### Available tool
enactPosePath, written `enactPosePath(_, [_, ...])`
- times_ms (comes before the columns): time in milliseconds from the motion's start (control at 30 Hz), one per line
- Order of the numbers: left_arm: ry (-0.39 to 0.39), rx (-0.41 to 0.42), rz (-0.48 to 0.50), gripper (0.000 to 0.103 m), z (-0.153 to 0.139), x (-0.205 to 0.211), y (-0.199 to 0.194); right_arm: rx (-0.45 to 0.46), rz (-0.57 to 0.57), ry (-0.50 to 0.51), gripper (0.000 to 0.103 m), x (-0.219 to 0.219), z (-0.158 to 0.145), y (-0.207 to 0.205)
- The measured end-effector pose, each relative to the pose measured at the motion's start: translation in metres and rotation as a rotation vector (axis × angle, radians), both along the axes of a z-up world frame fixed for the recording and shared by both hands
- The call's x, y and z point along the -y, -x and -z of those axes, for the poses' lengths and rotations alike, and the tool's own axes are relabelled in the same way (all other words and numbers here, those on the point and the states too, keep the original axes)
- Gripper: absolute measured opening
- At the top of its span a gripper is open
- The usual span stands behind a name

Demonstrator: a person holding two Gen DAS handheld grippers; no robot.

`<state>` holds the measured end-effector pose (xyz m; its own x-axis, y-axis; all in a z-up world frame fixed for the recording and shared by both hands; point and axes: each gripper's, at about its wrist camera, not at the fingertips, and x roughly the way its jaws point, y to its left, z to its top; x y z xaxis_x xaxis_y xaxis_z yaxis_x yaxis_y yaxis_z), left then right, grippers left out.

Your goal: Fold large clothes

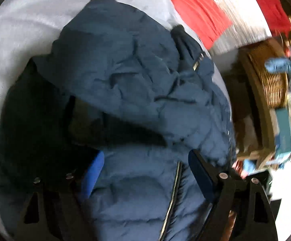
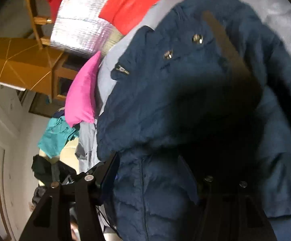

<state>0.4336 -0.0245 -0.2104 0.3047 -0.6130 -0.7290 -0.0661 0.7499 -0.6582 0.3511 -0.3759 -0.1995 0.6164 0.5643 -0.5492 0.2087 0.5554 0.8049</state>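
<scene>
My left tool (image 1: 145, 172) is spread wide, blue pads either side of the puffer jacket (image 1: 129, 92); quilted fabric and the zipper (image 1: 172, 200) sit between the fingers, but I can't see them pinching it. My right tool (image 2: 151, 172) also looks spread, jacket (image 2: 185, 100) bulging between the fingers; the right finger is lost in shadow, so I cannot tell if it grips.

Jacket is dark blue, bunched and folded over itself, filling the middle of both views. Hood or collar part at 12 o'clock in the right view, with metal snaps (image 2: 197, 38) across it. Dark lining shows at 9 o'clock in the left view.

It lies on a pale grey bed sheet (image 1: 25, 30), visible from 9 to 12 o'clock in the left view.

Farther out: red cloth (image 1: 201, 20) at 1 o'clock, wicker basket (image 1: 270, 84) at 3 o'clock. Right view: pink item (image 2: 83, 92) and teal cloth (image 2: 55, 136) at 9 o'clock, wooden furniture (image 2: 25, 66) at 10 o'clock, silver foil-like sheet (image 2: 81, 20) at 11. Background blurred.
</scene>
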Motion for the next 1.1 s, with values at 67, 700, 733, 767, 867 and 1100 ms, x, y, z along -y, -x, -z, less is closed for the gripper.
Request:
enactPosePath(67, [0.064, -0.008, -0.048, 0.086, 0.003, -0.006, -0.002, -0.013, 0.031, -0.020, 0.064, 0.000, 0.006, -0.002])
enactPosePath(700, [0.131, 0.056, -0.228, 0.038, 0.012, -0.029, -0.031, 0.095, 0.181, 0.111, 0.031, 0.003, -0.007, -0.006])
enactPosePath(733, [0.095, 0.038, -0.214, 0.039, 0.018, -0.027, -0.032, 0.060, 0.174, 0.115, 0.031, 0.003, -0.001, -0.010])
enactPosePath(767, [0.083, 0.020, -0.209, 0.040, 0.024, -0.027, -0.034, 0.022, 0.168, 0.112, 0.031, 0.002, 0.006, -0.014])
enactPosePath(867, [0.096, -0.003, -0.199, 0.042, 0.023, -0.031, -0.035, 0.002, 0.150, 0.081, 0.034, 0.002, 0.009, -0.019])
enactPosePath(1100, [-0.029, 0.012, -0.116, 0.053, -0.009, -0.046, -0.017, -0.017, 0.047, 0.049, 0.046, 0.021, -0.003, 0.008])
